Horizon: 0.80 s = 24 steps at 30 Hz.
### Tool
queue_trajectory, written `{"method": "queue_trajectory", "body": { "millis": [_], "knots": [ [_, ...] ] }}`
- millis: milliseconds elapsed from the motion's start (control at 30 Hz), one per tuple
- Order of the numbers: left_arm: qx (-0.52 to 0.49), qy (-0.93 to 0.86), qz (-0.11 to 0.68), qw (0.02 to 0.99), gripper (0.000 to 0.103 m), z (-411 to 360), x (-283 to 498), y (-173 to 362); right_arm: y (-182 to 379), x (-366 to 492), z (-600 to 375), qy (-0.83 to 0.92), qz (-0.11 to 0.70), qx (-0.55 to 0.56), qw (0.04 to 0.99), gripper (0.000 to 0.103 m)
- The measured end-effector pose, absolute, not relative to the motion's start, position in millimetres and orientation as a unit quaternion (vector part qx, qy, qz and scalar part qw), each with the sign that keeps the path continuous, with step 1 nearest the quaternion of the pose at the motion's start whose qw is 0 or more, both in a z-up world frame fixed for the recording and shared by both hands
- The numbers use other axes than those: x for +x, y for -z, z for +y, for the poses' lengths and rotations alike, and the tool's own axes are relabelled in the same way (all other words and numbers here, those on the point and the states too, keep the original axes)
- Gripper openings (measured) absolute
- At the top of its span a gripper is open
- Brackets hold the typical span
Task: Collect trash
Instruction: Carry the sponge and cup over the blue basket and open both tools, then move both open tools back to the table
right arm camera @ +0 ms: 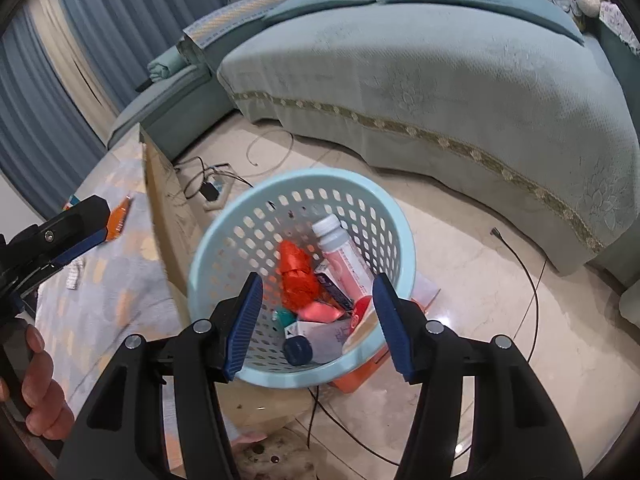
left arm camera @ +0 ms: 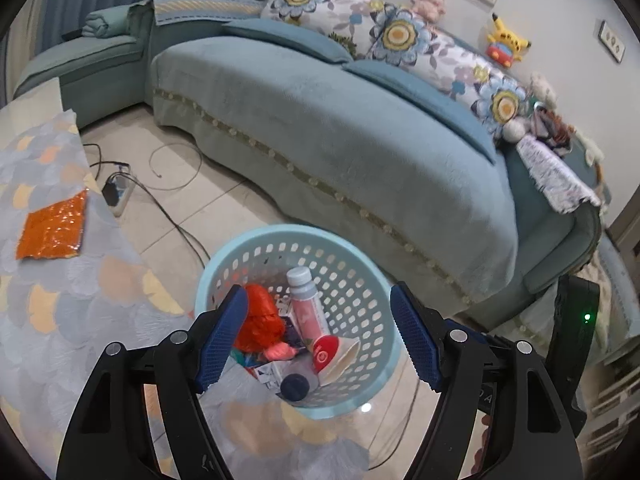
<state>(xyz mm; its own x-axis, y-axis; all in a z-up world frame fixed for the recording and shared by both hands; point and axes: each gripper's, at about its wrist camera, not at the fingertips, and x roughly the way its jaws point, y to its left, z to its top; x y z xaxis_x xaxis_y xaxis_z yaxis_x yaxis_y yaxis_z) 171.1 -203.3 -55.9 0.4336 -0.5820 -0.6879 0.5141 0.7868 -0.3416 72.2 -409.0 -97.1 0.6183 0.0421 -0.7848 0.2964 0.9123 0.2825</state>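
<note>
Tiled floor [right arm camera: 460, 240]: trash-filled basket [left arm camera: 224, 264] below both tools, left tool [left arm camera: 318, 338], right tool [right arm camera: 318, 320] released, empty.

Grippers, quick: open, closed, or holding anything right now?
Left gripper: open, holding nothing, above the basket.
Right gripper: open, holding nothing, above the same basket.

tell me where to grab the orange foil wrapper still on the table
Take the orange foil wrapper by its near right edge, coming from above with the left claw. It lies flat on the patterned tablecloth, so only an edge gives something to pinch.
</note>
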Motion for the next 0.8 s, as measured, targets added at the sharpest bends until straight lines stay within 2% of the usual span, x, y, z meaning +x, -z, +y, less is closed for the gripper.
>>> {"method": "queue_trajectory", "body": {
  "millis": [233,467,800],
  "knots": [
    [-0.066,0.320,0.371,0.869,0.072,-160.6,148.7,12.0,52.2,63.0,-381.6,0.048,0.395,0.183,0.899,0.059],
    [-0.099,0.290,0.324,0.895,0.072,-79.6,123.0,-28.0,13.7,71.2,-320.4,-0.010,0.367,0.142,0.919,0.067],
    [-0.158,0.158,0.302,0.927,0.072,79.9,127.8,-29.9,15.2,117.4,-204.3,-0.093,0.369,0.057,0.923,0.068]
  ]
}}
